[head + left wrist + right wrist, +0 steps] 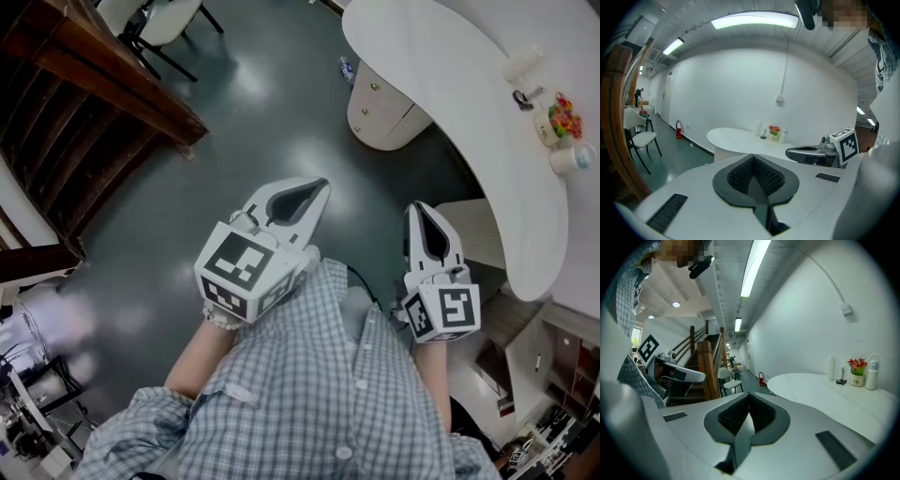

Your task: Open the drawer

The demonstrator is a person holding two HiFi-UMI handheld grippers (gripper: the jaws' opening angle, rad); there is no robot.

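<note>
Far left there's a wooden staircase (84,84) with a white chair (159,23) just past its top end, all on a dark green floor (281,122). The left gripper (309,195) is held out in front of the checked shirt (309,394), with its jaws pressed together and nothing in them. Up ahead sits the drawer cabinet (380,108) – rounded, cream, two small knobs – tucked under the near end of the bench, well apart from both grippers. The right gripper (424,220) is the same: jaws pressed together, empty. The curved white bench (450,84) runs down the right side – flowers (562,117) and a cup (572,157) near its edge.
</note>
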